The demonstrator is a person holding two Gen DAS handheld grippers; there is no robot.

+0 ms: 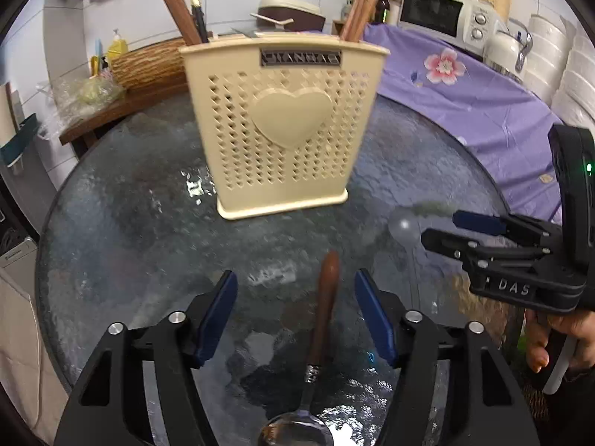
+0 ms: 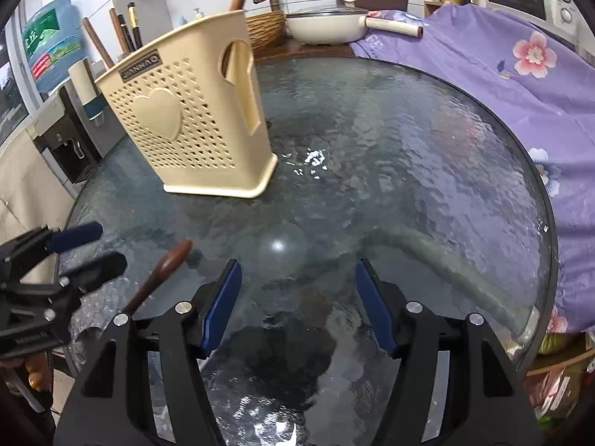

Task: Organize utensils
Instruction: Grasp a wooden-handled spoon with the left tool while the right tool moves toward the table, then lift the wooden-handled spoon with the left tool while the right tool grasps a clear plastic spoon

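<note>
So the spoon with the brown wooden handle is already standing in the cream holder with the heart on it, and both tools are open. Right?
Not quite. The wooden-handled spoon lies flat on the glass table, between the fingers of the open left tool, not in the cream holder; the left wrist view shows it. The right tool is open too.

Wooden-handled spoon (image 1: 322, 319) lies before upright beige holder (image 1: 282, 126).

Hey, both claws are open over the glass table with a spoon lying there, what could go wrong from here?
1. The wooden-handled spoon lies flat on the slick glass table; the left claw may push it instead of gripping.
2. The light utensil holder could tip if bumped while inserting.
3. The right claw sits close by, so the claws might collide.
</note>
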